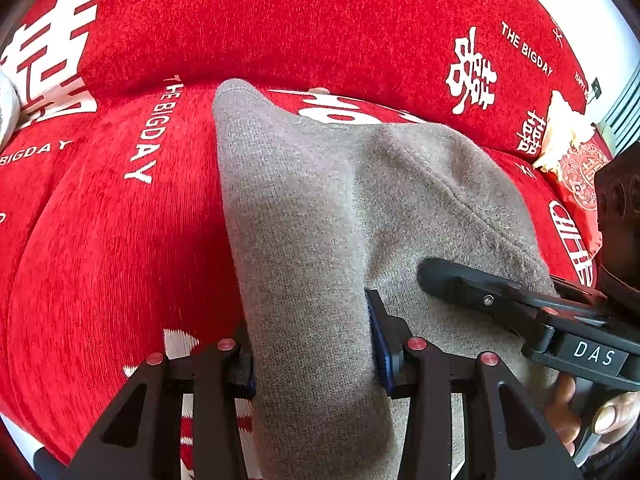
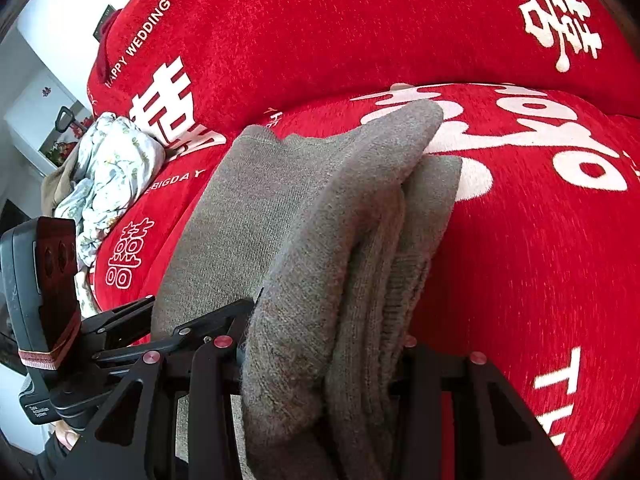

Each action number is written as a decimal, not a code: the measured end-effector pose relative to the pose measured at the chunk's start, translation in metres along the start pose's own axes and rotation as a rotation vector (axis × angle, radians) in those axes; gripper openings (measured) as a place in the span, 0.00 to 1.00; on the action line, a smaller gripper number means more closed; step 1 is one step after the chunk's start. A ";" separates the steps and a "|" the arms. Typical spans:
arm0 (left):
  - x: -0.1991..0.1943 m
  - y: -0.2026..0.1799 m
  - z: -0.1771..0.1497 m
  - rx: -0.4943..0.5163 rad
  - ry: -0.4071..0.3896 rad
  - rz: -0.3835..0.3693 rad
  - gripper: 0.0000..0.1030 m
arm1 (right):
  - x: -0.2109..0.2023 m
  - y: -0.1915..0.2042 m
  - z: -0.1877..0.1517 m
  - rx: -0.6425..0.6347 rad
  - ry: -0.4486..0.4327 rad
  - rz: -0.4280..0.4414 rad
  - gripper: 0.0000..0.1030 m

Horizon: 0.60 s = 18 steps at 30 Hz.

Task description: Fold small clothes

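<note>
A grey knitted garment lies on a red sofa cover with white lettering. My left gripper is shut on a raised fold of the garment; the cloth fills the gap between its fingers. My right gripper is shut on a thick bunch of several layers of the same garment, lifted off the seat. In the left wrist view the right gripper lies across the garment's right part. In the right wrist view the left gripper grips the garment's left edge.
A crumpled floral cloth lies at the sofa's left end. A red and cream packet sits at the right end in the left wrist view. The sofa backrest rises behind the garment. A white wall and cabinet stand at far left.
</note>
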State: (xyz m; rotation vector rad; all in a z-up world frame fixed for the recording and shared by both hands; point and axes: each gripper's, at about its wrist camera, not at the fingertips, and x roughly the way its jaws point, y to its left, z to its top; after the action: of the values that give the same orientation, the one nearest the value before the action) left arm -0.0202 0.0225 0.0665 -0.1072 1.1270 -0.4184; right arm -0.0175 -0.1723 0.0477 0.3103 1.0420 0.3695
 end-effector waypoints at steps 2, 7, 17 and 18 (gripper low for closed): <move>-0.001 -0.002 -0.004 0.008 -0.005 0.007 0.43 | -0.001 0.000 -0.003 -0.002 -0.003 0.003 0.43; -0.004 -0.009 -0.012 0.038 -0.026 0.040 0.43 | -0.001 -0.003 -0.008 0.003 -0.010 0.013 0.43; -0.008 -0.010 -0.025 0.064 -0.056 0.046 0.43 | -0.004 -0.010 -0.023 0.011 -0.025 0.040 0.43; -0.008 -0.011 -0.026 0.065 -0.058 0.045 0.43 | -0.004 -0.010 -0.024 0.009 -0.026 0.042 0.43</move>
State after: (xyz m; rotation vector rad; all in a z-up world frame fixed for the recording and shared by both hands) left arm -0.0495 0.0192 0.0652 -0.0365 1.0555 -0.4085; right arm -0.0393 -0.1812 0.0355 0.3445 1.0130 0.3975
